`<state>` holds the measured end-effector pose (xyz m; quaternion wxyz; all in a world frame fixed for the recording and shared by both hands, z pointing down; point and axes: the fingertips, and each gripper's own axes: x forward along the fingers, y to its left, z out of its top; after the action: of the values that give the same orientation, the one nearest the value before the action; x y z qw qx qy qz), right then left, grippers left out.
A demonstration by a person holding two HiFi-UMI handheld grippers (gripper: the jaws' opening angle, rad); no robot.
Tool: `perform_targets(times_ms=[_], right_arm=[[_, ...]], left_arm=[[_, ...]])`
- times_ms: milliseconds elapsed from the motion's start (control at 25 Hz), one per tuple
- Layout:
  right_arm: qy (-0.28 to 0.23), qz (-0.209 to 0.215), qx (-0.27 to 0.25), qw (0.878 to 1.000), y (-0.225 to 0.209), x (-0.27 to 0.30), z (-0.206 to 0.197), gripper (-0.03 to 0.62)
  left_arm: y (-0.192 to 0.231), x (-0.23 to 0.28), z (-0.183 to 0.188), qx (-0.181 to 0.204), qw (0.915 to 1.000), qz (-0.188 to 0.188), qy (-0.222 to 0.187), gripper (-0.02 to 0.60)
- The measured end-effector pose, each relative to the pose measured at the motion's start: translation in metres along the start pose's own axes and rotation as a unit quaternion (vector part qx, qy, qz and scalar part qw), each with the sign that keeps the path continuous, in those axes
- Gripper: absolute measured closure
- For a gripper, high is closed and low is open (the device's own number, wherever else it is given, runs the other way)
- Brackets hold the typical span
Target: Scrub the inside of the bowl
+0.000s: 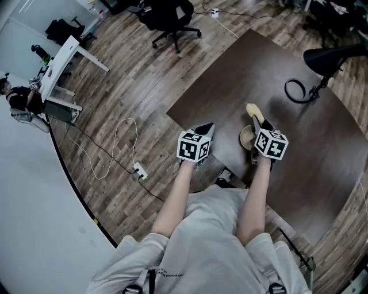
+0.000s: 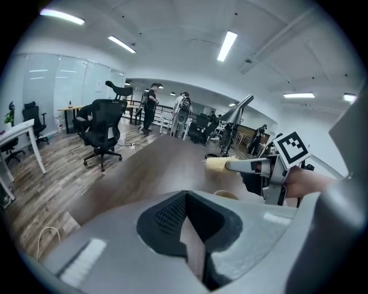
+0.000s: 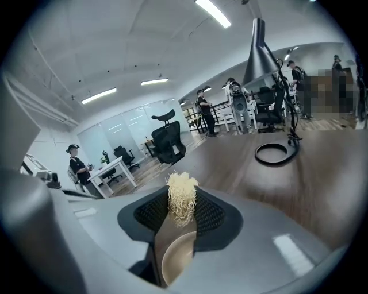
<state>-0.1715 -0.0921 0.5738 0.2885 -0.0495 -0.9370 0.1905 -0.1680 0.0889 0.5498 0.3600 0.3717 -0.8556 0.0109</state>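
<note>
2 grippers at the near table edge, scrubber in the right one, bowl beneath it.

Left gripper (image 2: pixel 185 195): jaws together, nothing between them, held off to the left of the bowl and not touching it. Right gripper (image 3: pixel 182 200): clamped on a pale, stringy fibre scrubber (image 3: pixel 181 182) whose tuft sticks out past the pads. The tan bowl (image 1: pixel 246 138) sits upright on the dark brown table (image 1: pixel 253 63), just below and in front of the right jaws; in the left gripper view the scrubber is above the rim, not in contact. Further out on the table lie a black cable loop (image 1: pixel 296 90) and a black desk lamp (image 1: pixel 333 57). 1 black office chair (image 1: pixel 169 17) stands on the wood floor beyond.
</note>
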Motion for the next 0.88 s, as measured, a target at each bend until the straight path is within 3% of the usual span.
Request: perform_targets(times_ms=[120,240,520,760,880], right_arm=[[0.023,0.014,-0.009,1.0,-0.012,0.002,-0.002,0.45],[0.039,0.002,-0.007,0.999,-0.028,-0.001,-0.01,0.45],[0.023,-0.085,0.044,0.995,-0.076,-0.029,-0.027,0.45],[0.005,-0.161,0.081,0.984,-0.074,-0.054,-0.038,0.448],[-0.004,-0.19,0.097,0.977,-0.068,-0.063,-0.044,0.449]], left_arm=[[-0.005,0.03,0.007,-0.004,0.9998,-0.02,0.006,0.58],[-0.013,0.058,0.004,-0.005,0.9986,-0.043,0.029,0.58],[-0.039,0.105,0.003,0.044,0.9896,-0.122,0.062,0.58],[-0.042,0.127,-0.003,0.098,0.9676,-0.196,0.126,0.58],[-0.049,0.135,0.007,0.116,0.9567,-0.23,0.135,0.58]])
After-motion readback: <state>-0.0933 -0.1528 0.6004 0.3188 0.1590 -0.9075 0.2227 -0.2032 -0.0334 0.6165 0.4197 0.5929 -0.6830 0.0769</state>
